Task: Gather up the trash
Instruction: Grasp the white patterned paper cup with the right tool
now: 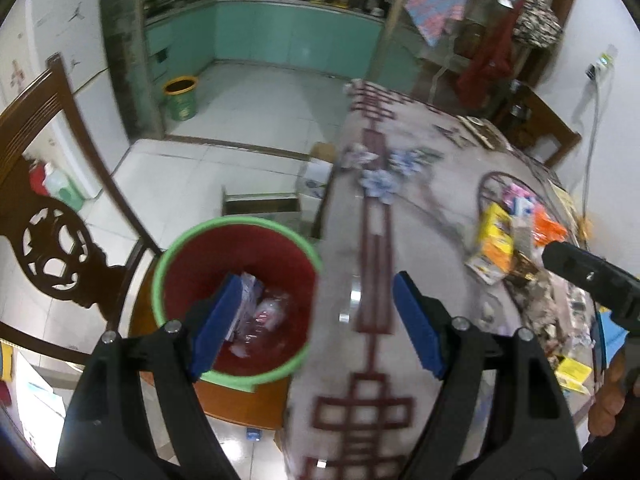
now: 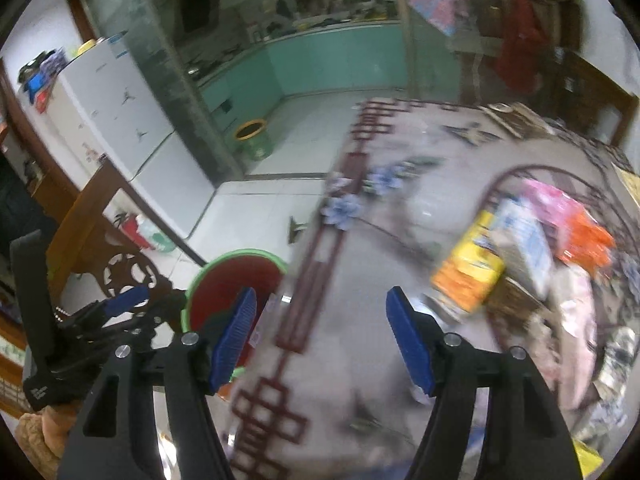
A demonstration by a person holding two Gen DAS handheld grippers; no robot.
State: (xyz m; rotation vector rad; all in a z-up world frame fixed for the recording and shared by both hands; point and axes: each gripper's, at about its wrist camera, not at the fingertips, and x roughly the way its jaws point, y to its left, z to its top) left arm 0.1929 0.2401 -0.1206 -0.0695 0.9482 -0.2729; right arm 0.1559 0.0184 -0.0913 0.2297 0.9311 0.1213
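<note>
A red bin with a green rim (image 1: 248, 256) stands on a wooden chair seat (image 1: 244, 400) beside the table and holds clear wrappers (image 1: 268, 312) and paper. My left gripper (image 1: 316, 320) hangs open and empty, its left pad over the bin and its right pad over the table edge. My right gripper (image 2: 322, 336) is also open and empty, above the patterned tablecloth (image 2: 360, 360) just right of the bin (image 2: 240, 276). A heap of trash lies on the table's right side: a yellow packet (image 1: 494, 240) (image 2: 468, 272), pink wrappers (image 2: 552, 200) and orange wrappers (image 2: 588, 236).
The carved chair back (image 1: 52, 240) rises left of the bin. Cardboard boxes (image 1: 316, 172) sit on the floor by the table. A green and yellow bucket (image 1: 182, 98) stands in the kitchen doorway. A white fridge (image 2: 120, 120) is at the left wall.
</note>
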